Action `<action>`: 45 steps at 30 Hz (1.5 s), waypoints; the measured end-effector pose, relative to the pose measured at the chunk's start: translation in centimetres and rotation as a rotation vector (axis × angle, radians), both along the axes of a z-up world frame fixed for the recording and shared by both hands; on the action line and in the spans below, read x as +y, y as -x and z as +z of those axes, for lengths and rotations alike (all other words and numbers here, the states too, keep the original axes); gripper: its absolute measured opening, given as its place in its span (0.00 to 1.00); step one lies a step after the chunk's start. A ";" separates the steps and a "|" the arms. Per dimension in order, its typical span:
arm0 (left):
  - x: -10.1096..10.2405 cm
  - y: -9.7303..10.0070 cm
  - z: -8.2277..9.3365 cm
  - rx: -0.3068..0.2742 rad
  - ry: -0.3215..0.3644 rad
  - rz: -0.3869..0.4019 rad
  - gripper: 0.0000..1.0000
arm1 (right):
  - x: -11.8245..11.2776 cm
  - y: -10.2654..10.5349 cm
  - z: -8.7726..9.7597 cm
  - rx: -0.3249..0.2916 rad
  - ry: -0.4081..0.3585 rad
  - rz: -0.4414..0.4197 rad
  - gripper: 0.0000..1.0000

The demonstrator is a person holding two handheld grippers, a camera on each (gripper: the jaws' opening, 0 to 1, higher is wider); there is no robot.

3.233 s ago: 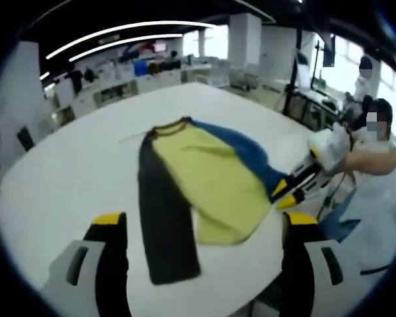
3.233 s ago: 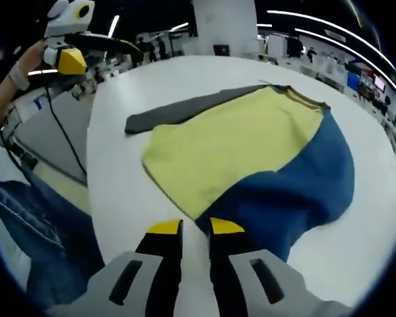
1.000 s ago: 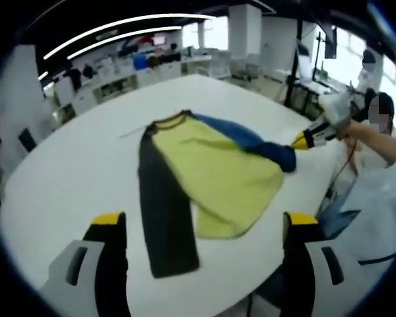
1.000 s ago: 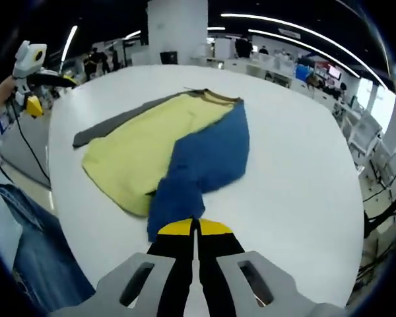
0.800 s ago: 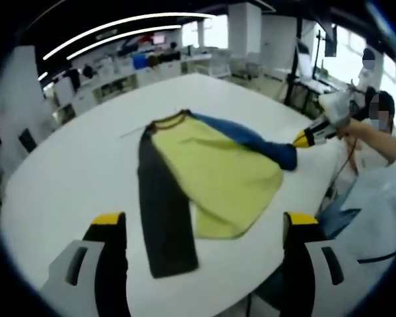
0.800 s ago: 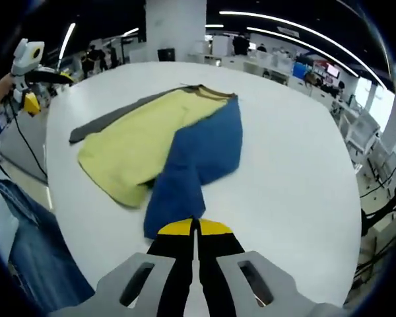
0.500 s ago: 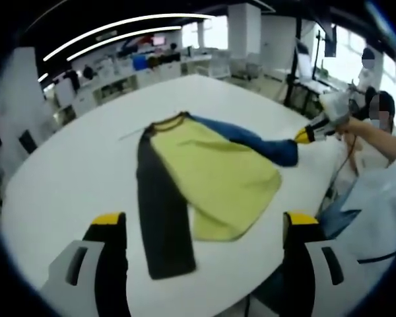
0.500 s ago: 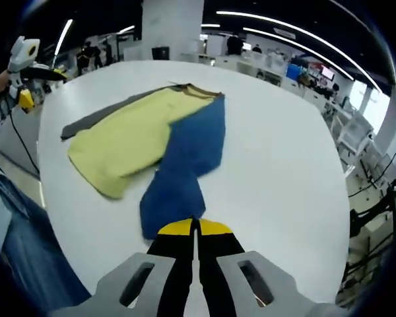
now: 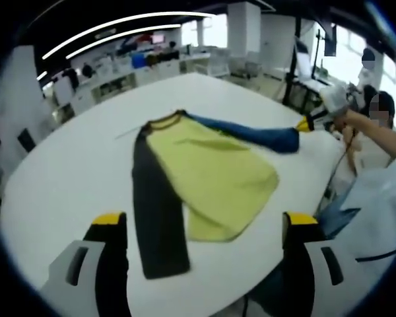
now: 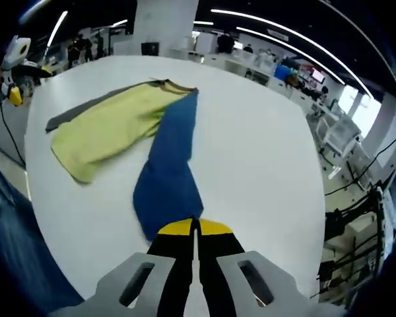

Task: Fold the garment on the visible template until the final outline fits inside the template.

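Right gripper (image 10: 194,228) pinches the garment's blue sleeve (image 10: 166,175) end.

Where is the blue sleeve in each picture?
Left gripper view: the blue sleeve stretches from the shirt's collar toward the right, its end pinched by the right tool.
Right gripper view: it runs down the middle to that tool's closed tips.
Shared landmark: the yellow shirt body beside it.

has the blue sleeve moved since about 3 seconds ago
Yes. The blue sleeve lay folded against the yellow body; the right gripper, shut on its cuff, has drawn it out straight, away from the body across the white table.
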State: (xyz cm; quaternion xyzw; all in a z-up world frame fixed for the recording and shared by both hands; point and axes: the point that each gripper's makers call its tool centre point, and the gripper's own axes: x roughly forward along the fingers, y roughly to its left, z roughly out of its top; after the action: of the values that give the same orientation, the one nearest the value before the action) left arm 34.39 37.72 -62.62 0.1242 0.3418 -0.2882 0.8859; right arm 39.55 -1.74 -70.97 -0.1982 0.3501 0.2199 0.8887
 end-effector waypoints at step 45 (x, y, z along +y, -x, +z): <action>-1.5 -1.0 0.2 0.011 -0.010 0.020 0.93 | -12.5 -7.4 -0.1 0.001 0.172 -0.096 0.01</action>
State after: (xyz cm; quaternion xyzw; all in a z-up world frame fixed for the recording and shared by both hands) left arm 35.42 36.23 -62.45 0.1237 0.3493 -0.2784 0.8861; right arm 46.95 -14.25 -71.03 -0.2566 0.3773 0.1461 0.8777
